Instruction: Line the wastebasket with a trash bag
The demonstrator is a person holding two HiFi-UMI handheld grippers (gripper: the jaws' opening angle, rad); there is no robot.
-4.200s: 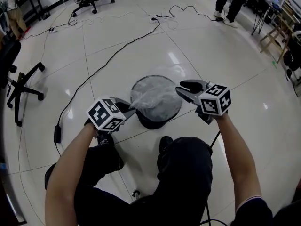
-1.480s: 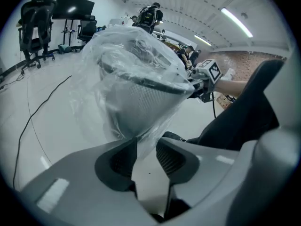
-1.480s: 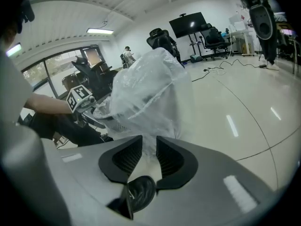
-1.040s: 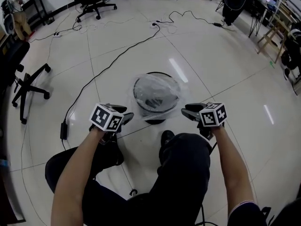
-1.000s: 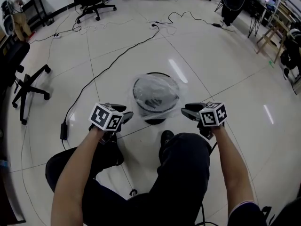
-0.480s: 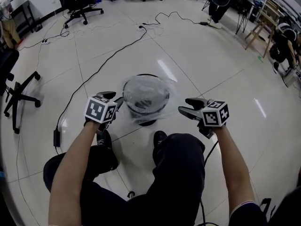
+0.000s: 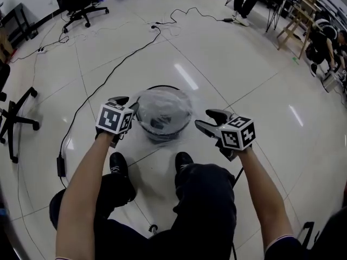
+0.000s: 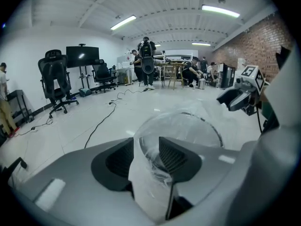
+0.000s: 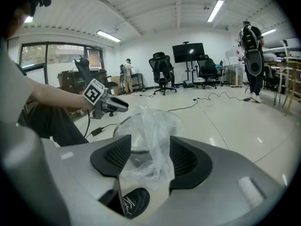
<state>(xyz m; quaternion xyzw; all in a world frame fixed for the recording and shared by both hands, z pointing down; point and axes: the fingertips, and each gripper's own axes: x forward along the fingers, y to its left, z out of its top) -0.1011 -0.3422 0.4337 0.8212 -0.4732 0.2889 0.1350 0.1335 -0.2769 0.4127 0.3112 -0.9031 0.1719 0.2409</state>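
Note:
The black round wastebasket (image 7: 159, 125) stands on the floor in front of my knees, with a clear trash bag (image 7: 162, 103) draped over its mouth. My left gripper (image 7: 129, 104) is at the basket's left rim, shut on a bunch of the bag's film (image 8: 153, 178). The rim (image 8: 200, 120) shows just beyond those jaws. My right gripper (image 7: 204, 119) hovers to the right of the basket with its jaws wide open. Loose film (image 9: 151, 135) hangs in the gap between them, and the pads (image 9: 186, 160) do not press on it.
A black cable (image 7: 111, 72) runs across the tiled floor behind the basket to a power brick (image 7: 60, 167). An office chair base (image 7: 13, 118) stands at the left. My two shoes (image 7: 182, 161) rest just short of the basket. People and desks are at the far end of the room.
My left gripper has moved forward along the basket's left side, drawing the bag's edge with it. The right gripper's jaws have spread wide and it has risen slightly.

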